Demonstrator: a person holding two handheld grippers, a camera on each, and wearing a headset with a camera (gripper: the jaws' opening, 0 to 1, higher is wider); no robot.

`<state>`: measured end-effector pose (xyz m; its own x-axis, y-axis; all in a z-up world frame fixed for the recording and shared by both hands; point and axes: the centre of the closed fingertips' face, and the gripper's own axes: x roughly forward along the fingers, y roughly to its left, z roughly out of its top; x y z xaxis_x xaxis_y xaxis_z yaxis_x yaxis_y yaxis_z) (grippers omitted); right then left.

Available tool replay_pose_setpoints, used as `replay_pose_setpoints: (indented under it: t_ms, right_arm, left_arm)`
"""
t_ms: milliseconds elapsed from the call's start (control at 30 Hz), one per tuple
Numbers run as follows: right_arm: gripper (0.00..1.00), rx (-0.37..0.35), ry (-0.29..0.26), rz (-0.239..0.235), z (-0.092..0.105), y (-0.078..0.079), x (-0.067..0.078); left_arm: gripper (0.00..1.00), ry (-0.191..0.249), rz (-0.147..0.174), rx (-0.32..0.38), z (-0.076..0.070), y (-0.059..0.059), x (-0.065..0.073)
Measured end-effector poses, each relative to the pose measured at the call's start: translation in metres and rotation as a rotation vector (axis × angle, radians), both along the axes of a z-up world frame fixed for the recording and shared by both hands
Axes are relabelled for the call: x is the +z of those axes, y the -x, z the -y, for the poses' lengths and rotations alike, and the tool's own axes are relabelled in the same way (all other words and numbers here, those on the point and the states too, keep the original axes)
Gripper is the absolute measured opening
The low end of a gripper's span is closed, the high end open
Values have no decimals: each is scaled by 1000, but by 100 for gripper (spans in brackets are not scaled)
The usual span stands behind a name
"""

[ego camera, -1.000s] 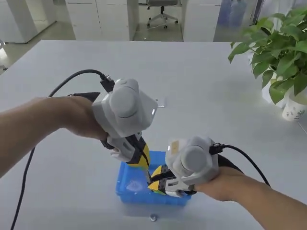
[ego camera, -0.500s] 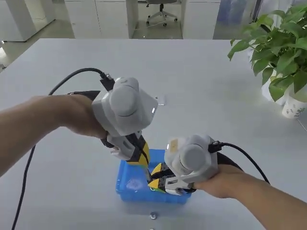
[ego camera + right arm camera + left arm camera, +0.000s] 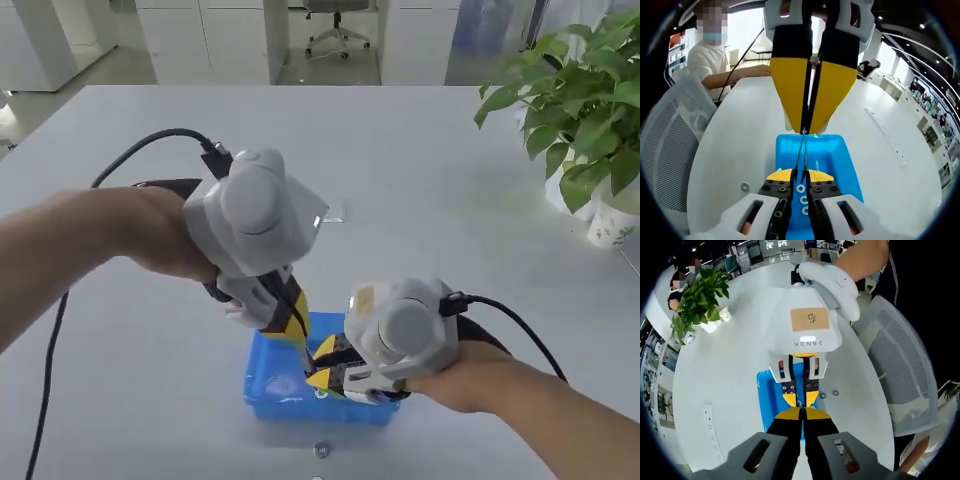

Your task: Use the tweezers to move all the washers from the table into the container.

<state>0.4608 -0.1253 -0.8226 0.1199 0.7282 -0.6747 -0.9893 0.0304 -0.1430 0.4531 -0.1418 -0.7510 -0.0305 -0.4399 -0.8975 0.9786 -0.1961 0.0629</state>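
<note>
Left gripper (image 3: 801, 411) and right gripper (image 3: 800, 174) meet tip to tip, both clenched on the tweezers (image 3: 803, 150).
They hang over the blue container (image 3: 840, 157) by the near edge of the tabletop (image 3: 450, 180). Several washers (image 3: 800, 189) lie inside the container; a loose washer (image 3: 745, 187) lies on the tabletop near its wall.

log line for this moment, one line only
left gripper: shut on tweezers | right gripper: shut on tweezers | both over blue container | washers inside | washer on table
</note>
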Motion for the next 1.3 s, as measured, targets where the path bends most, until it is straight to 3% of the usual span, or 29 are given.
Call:
replay_pose_setpoints:
  t_ms: [267, 700, 1300]
  right_arm:
    - [10, 2, -27, 6, -3, 10, 15]
    - [11, 35, -26, 18, -6, 36, 28]
    - [11, 33, -8, -60, 2, 76, -3]
  left_arm:
    - [2, -2, -2, 8, -3, 11, 16]
    - [2, -27, -14, 12, -4, 33, 27]
    - [3, -48, -63, 8, 0, 66, -5]
